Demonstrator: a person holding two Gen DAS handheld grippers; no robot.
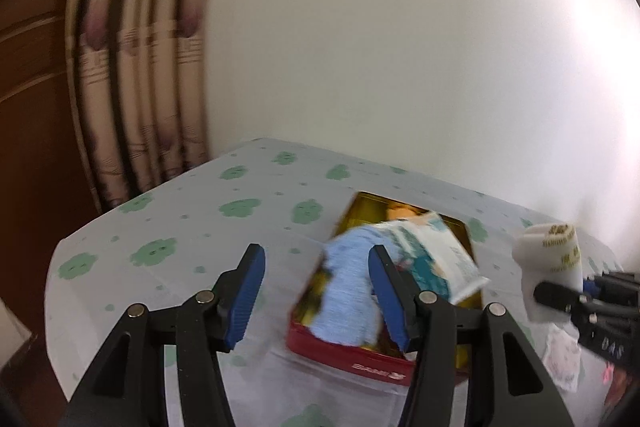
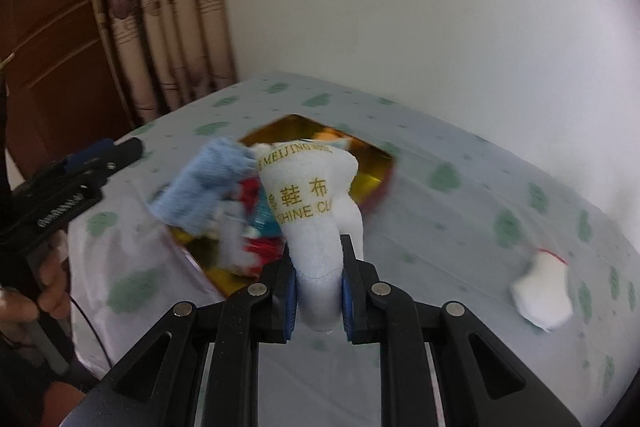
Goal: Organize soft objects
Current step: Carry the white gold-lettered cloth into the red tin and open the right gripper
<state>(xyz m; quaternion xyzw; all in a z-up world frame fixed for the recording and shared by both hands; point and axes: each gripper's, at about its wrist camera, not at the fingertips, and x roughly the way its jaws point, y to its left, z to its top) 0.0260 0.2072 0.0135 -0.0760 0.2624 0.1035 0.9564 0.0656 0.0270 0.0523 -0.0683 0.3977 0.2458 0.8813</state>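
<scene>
The right gripper [image 2: 319, 301], squeezing the white shoe-shine cloth [image 2: 316, 211], is just near of the open tin [image 2: 376, 163], while the left gripper [image 1: 316, 291] is open and empty.

The white cloth [image 2: 316, 195] bears gold lettering "MEIJING", Chinese characters "鞋布" and "SHINE CL…"; print on the red tin [image 1: 352, 359] at 6 o'clock stays unreadable.
</scene>
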